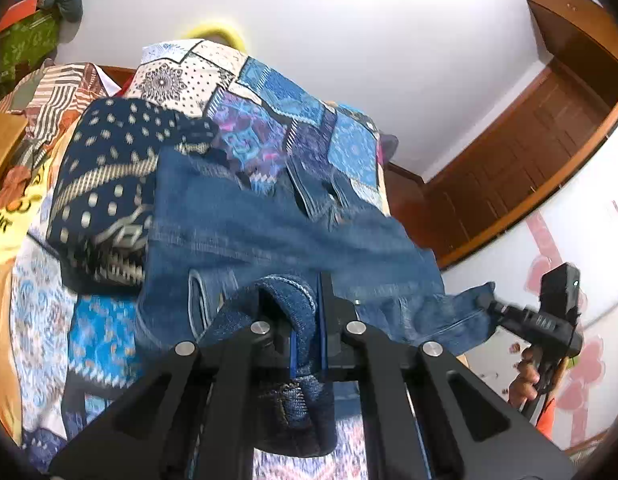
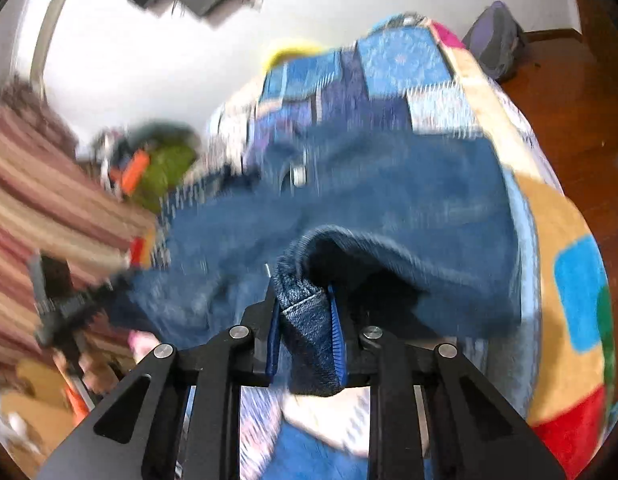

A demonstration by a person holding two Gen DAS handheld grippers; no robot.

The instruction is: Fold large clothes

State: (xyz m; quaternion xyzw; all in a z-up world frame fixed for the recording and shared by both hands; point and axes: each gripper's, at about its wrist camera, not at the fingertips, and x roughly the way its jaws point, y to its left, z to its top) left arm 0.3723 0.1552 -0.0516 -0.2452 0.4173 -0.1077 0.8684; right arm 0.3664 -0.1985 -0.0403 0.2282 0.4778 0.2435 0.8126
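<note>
Over the patchwork bedspread [image 1: 265, 92], jeans [image 1: 269, 236] between two clamped grippers; no legible label.

The bed [image 1: 41, 320] ahead is covered by spread jeans [image 1: 269, 232] and a dark patterned garment [image 1: 109, 184] beside them. Open room is seen above, toward the white wall [image 1: 349, 40]. The bed's right side is bordered by bare wooden floor [image 2: 569, 128].

No legible text in either view.
Yellow cloth [image 1: 7, 216] at the left edge of the left wrist view carries dark lettering, cut off and upside down, cannot be read. Dark patterned fabric [image 1: 105, 188] has pale script-like marks, unclear whether letters. Right wrist view too blurred for any lettering.
</note>
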